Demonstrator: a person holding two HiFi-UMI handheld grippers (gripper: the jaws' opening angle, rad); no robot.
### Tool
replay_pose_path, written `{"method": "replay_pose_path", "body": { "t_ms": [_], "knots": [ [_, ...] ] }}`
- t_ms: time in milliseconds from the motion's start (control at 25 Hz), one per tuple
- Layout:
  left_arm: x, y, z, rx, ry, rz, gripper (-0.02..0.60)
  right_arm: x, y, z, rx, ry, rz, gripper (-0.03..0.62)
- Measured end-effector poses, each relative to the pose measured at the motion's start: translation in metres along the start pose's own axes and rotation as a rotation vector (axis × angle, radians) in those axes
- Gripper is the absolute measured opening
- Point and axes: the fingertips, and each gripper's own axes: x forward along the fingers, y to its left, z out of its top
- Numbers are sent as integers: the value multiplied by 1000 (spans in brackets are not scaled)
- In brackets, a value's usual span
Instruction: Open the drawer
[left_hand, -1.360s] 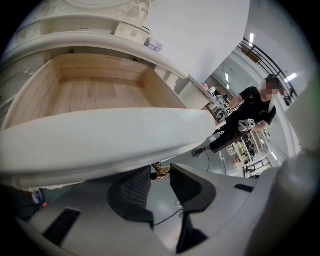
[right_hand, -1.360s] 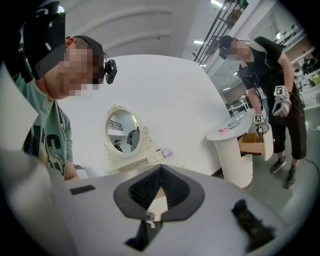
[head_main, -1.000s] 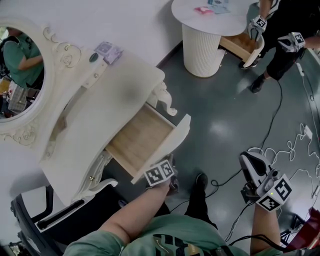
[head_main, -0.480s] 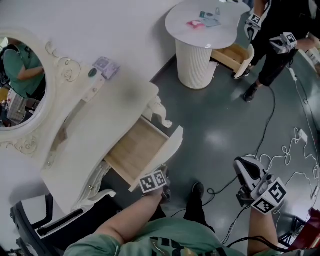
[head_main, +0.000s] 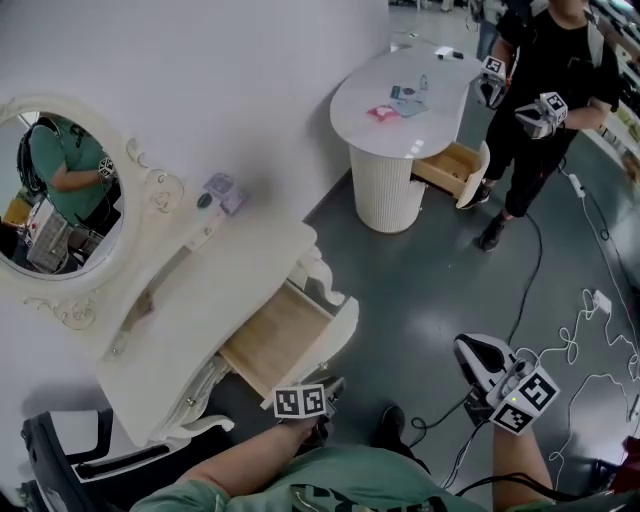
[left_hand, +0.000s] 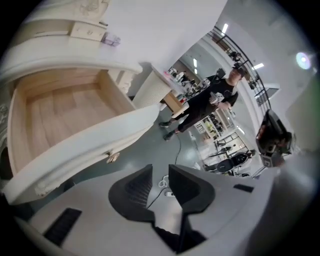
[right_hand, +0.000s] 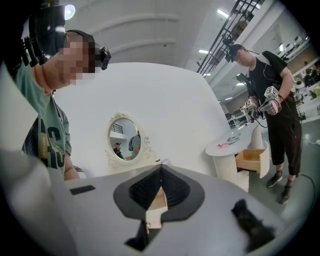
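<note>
Standing open: cream drawer (head_main: 275, 340), curved front, pale wood-grain inside. Left gripper (left_hand: 160, 176), dark ribbed jaws part-open, just narrowing, empty. Right gripper (right_hand: 161, 174), jaws together, empty.

we are finding the right gripper (right_hand: 160, 171) with jaw tips meeting, gripping nothing. beyond, an oval mirror (right_hand: 124, 141) is hanging; a person in black (right_hand: 272, 107) is standing beside a round table (right_hand: 231, 145).

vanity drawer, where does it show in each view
Head view: drawer lower centre, pulled open.
Left gripper view: drawer fills the upper left.
Right gripper view: drawer a sliver low at centre.
Shared landmark: person in black.
</note>
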Motion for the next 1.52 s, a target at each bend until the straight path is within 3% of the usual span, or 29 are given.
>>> {"method": "replay_pose_path", "body": {
  "t_ms": [240, 360, 600, 920, 1320, 1520],
  "knots": [
    [-53, -78, 62, 101, -239, -138, 61, 5, 15, 30, -50, 21, 116, 11],
    [-89, -96, 77, 116, -372, -144, 36, 8, 32, 36, -79, 56, 195, 11],
    [-158, -103, 74, 62, -574, -123, 11, 8, 57, 52, -120, 114, 302, 11],
    [-252, -98, 70, 95, -759, -95, 9, 21, 104, 80, -189, 139, 383, 11],
    [-380, -95, 104, 268, -938, -141, 9, 63, 173, 114, -240, 64, 385, 11],
    [-454, -80, 112, 370, -1001, -130, 9, 95, 216, 115, -239, 52, 391, 11]
  ]
}}
